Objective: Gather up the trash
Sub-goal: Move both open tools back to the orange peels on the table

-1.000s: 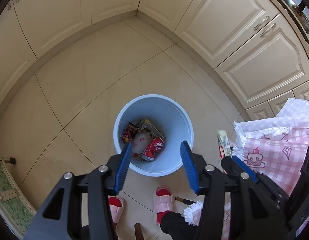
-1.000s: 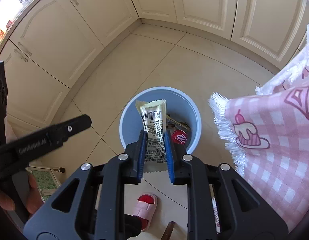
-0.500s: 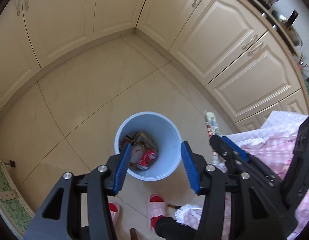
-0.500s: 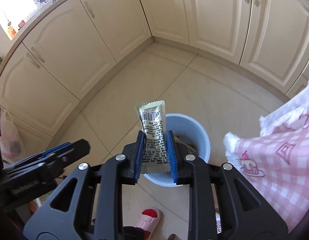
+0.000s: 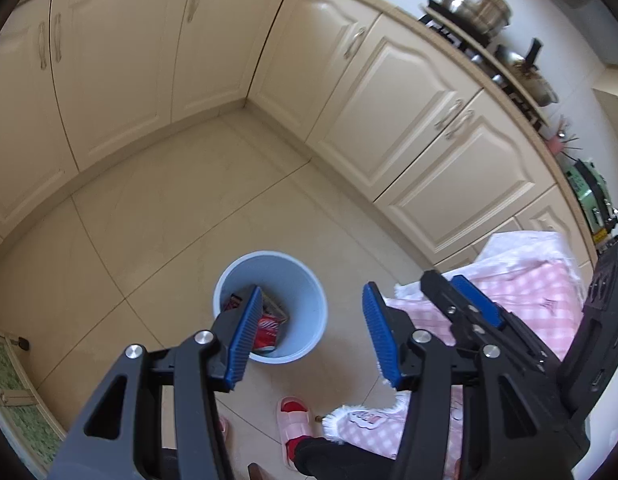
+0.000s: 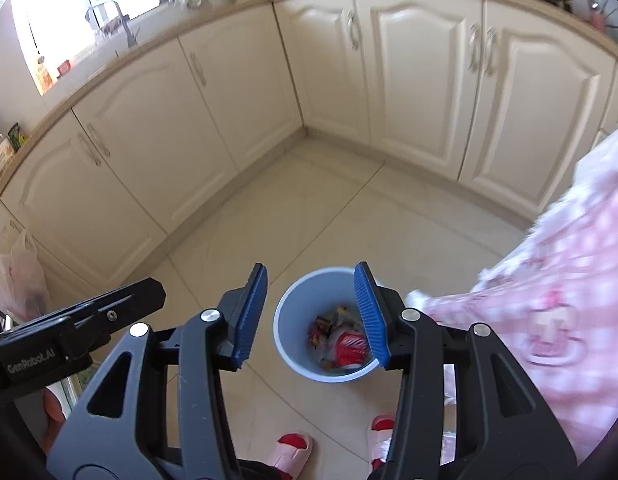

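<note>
Two tools hang wide open and empty above the round pale-blue plastic bin [image 6: 327, 328], lower centre of frame on the floor, with the red can and wrappers [image 6: 341, 342] inside. Risk — the pink checked tablecloth [image 5: 525, 304] at right could snag the right tool [image 6: 311, 316]; the left tool [image 5: 309, 332] touches nothing.

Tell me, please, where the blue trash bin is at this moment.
The blue trash bin stands on the tiled floor, low and centre in both wrist views, left of the pink checked cloth and ahead of the pink slippers.
</note>
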`<move>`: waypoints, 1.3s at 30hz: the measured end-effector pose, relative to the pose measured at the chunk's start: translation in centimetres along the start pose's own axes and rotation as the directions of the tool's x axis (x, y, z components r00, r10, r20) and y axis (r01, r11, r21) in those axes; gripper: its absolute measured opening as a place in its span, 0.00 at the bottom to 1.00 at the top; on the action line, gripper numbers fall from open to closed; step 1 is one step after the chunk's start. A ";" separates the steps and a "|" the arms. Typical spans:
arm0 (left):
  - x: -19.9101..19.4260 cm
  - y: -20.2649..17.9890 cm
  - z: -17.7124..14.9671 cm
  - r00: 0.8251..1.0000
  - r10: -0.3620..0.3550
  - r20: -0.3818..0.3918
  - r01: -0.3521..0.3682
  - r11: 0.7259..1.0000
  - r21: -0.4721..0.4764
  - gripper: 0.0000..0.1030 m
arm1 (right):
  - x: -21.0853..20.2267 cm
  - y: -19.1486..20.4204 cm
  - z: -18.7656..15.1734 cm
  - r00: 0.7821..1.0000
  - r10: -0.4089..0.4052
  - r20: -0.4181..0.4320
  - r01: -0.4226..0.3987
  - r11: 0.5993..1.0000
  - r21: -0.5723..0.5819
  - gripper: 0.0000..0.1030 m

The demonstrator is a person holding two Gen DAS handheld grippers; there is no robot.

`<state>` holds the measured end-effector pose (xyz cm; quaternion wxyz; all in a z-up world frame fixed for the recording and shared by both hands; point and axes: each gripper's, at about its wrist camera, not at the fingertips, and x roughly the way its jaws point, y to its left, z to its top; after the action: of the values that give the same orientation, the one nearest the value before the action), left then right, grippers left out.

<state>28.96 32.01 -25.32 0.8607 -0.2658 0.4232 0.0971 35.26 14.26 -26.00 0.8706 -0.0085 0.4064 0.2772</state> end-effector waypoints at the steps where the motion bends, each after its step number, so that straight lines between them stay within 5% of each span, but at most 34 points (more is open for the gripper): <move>1: -0.9 -0.7 -0.1 1.000 -0.009 0.012 0.009 1.000 0.013 0.50 | -0.8 -0.4 0.0 1.000 -0.002 0.013 0.002 1.000 0.005 0.44; 8: -5.9 -7.2 -1.5 0.993 -0.096 0.071 0.087 0.989 0.124 0.51 | -10.9 -3.9 0.0 0.985 -0.068 0.156 0.062 0.997 0.047 0.44; 13: -8.0 -14.3 -3.5 0.979 -0.193 0.065 0.172 0.955 0.243 0.51 | -18.2 -7.5 -0.9 0.962 -0.143 0.232 0.123 0.988 0.097 0.44; 22: -7.5 -29.0 -8.6 0.955 -0.290 -0.059 0.281 0.824 0.492 0.52 | -28.6 -18.0 -3.9 0.902 -0.321 0.288 0.254 0.935 0.246 0.47; 28: -4.2 -36.0 -10.9 0.953 -0.270 -0.134 0.297 0.758 0.581 0.52 | -30.2 -25.5 -5.6 0.887 -0.407 0.220 0.319 0.882 0.348 0.48; 33: -0.6 -40.0 -11.7 0.959 -0.226 -0.168 0.281 0.713 0.642 0.52 | -29.5 -29.6 -6.3 0.898 -0.412 0.156 0.322 0.856 0.406 0.48; 39: 3.1 -42.8 -11.7 0.966 -0.175 -0.191 0.258 0.691 0.675 0.52 | -27.5 -32.4 -5.8 0.921 -0.375 0.110 0.290 0.845 0.450 0.49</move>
<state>39.75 -10.45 -17.48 0.8775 0.0235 0.4415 -0.1859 32.89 -27.59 -17.11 0.9214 0.1378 0.3624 0.0259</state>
